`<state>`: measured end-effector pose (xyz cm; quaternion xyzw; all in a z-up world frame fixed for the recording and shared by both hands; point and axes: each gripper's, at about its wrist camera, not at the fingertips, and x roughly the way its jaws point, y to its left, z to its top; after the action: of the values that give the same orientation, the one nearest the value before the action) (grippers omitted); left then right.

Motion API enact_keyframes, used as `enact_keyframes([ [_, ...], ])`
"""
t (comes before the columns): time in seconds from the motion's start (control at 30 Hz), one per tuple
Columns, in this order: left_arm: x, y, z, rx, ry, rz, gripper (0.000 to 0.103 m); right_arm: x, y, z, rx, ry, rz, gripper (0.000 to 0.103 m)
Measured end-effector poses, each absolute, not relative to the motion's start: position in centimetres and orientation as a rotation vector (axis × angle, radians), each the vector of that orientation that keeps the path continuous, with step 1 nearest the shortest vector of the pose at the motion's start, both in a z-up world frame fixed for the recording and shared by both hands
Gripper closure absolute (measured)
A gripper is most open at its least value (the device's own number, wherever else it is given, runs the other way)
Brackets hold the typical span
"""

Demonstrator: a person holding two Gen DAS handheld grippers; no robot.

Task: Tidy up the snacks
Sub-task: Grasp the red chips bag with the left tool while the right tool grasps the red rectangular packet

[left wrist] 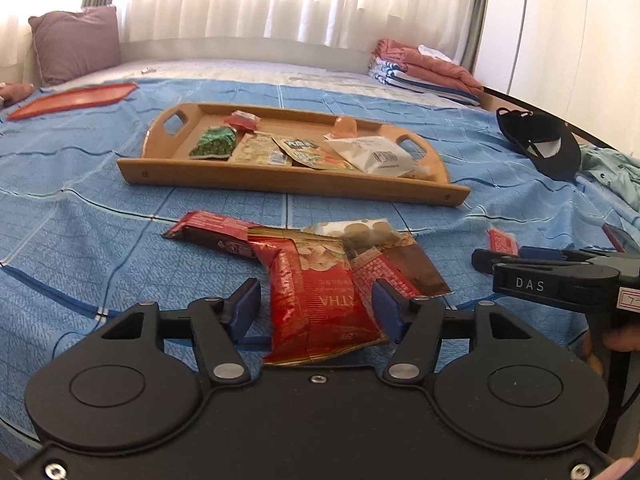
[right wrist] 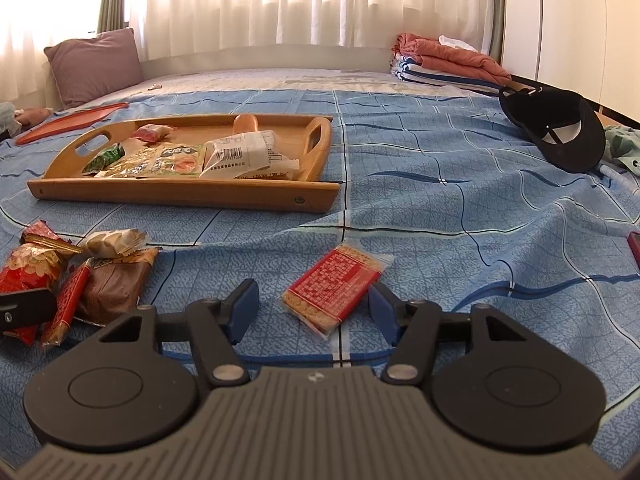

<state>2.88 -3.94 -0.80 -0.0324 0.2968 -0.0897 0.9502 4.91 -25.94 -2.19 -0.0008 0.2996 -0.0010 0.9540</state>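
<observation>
A blue checked bedspread (right wrist: 460,208) fills both views, with bare cloth across the right half of the right wrist frame. The wooden tray (left wrist: 280,182), in the upper middle of the left frame, holds several snack packets; its near rim faces the grippers. Below it lies a loose pile topped by a red foil packet (left wrist: 320,300), flanked by the left gripper (left wrist: 316,310), jaws spread. The right gripper (right wrist: 314,308), likewise spread, brackets a red-labelled cracker pack (right wrist: 334,286).

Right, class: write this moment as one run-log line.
left claw: open, around red snack packet | right claw: open, around red cracker pack | wooden tray: part-filled
</observation>
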Motion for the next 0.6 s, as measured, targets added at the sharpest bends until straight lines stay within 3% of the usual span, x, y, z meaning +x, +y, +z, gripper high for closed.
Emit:
enact_keyframes([
  [0.17,3.1,-3.8,-1.0,-0.051,0.614,-0.149,0.043,4.9,-25.8,-2.3,-0.011,0.608,-0.009,0.032],
  [0.27,3.2,-3.6,-0.8,-0.041,0.631,-0.154,0.049,4.7,-25.9,-2.1,0.007,0.601,-0.011,0.04],
  [0.33,3.1,-3.5,-0.6,-0.051,0.631,-0.16,0.058,4.5,-26.0,-2.0,0.025,0.596,-0.014,0.043],
  [0.6,2.7,-3.0,-0.4,-0.037,0.616,-0.143,0.058,3.4,-26.8,-1.5,0.045,0.578,-0.024,0.049],
])
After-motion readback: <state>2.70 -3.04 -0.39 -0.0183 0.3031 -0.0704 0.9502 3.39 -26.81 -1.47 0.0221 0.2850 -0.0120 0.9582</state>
